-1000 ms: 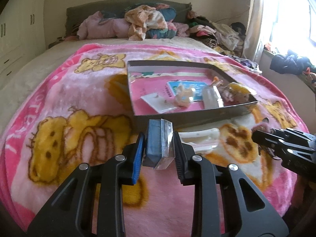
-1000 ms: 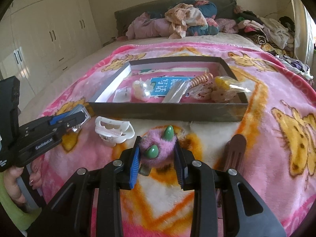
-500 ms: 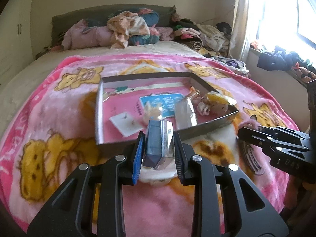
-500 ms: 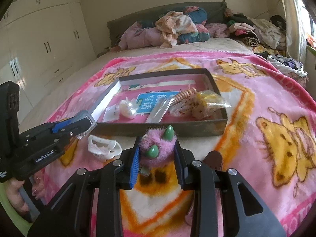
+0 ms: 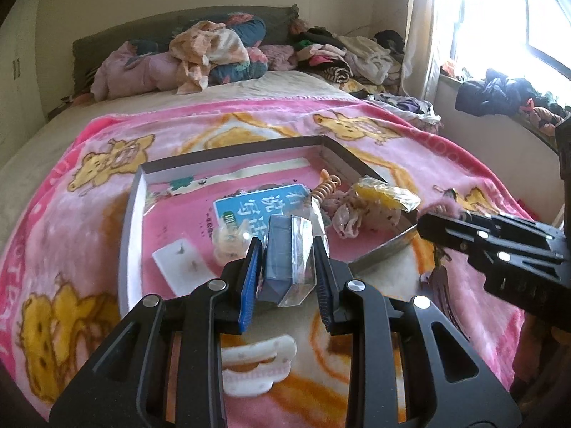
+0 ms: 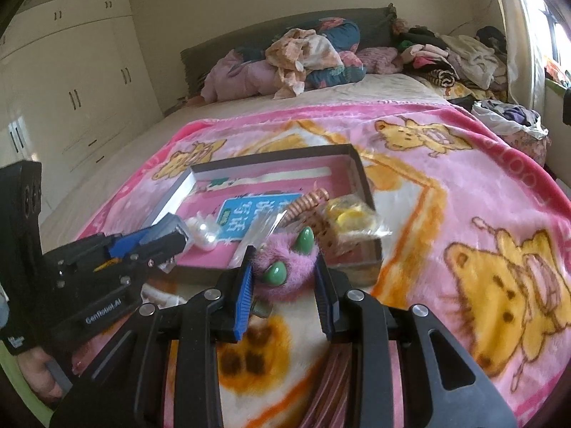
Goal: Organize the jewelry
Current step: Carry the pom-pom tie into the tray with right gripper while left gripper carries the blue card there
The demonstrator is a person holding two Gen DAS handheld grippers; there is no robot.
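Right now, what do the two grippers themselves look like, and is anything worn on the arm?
Both grippers are matte black plastic with angular cut-outs and round silver screw heads. The left gripper and the right gripper each have ribbed finger pads: one bright blue, the other dark. The left gripper's side carries white lettering. A light green sleeve shows at the wrist behind it. No cables are visible.

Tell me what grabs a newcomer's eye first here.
The fuzzy pink clip with green horns, pinched in the right gripper near the tray's front wall. Next, the clear blue-lined box in the left gripper, over the tray, all on a pink bear blanket.
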